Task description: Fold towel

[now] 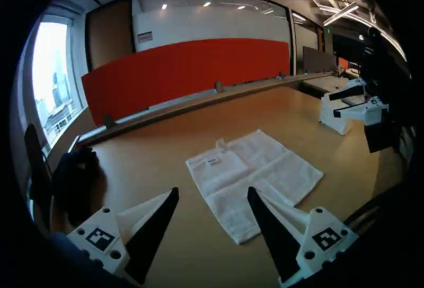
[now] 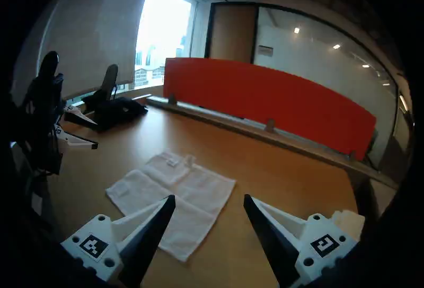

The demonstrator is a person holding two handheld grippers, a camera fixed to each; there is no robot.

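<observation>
A white towel (image 1: 252, 174) lies flat and spread out on the wooden table (image 1: 175, 145), with a small label near its far edge. My left gripper (image 1: 212, 195) hovers open above the table just short of the towel's near edge, nothing between its fingers. In the left gripper view the right gripper (image 1: 339, 105) hangs open at the far right, above the table. In the right gripper view the towel (image 2: 172, 192) lies ahead and a little left, and my right gripper (image 2: 208, 203) is open over its near corner. The left gripper (image 2: 87, 131) shows at the left, open.
An orange divider panel (image 1: 185, 73) runs along the table's far edge. A dark bag (image 2: 119, 110) sits on the table by the window, near a chair (image 2: 108, 84). A small white object (image 2: 350, 219) lies near the right gripper's right finger.
</observation>
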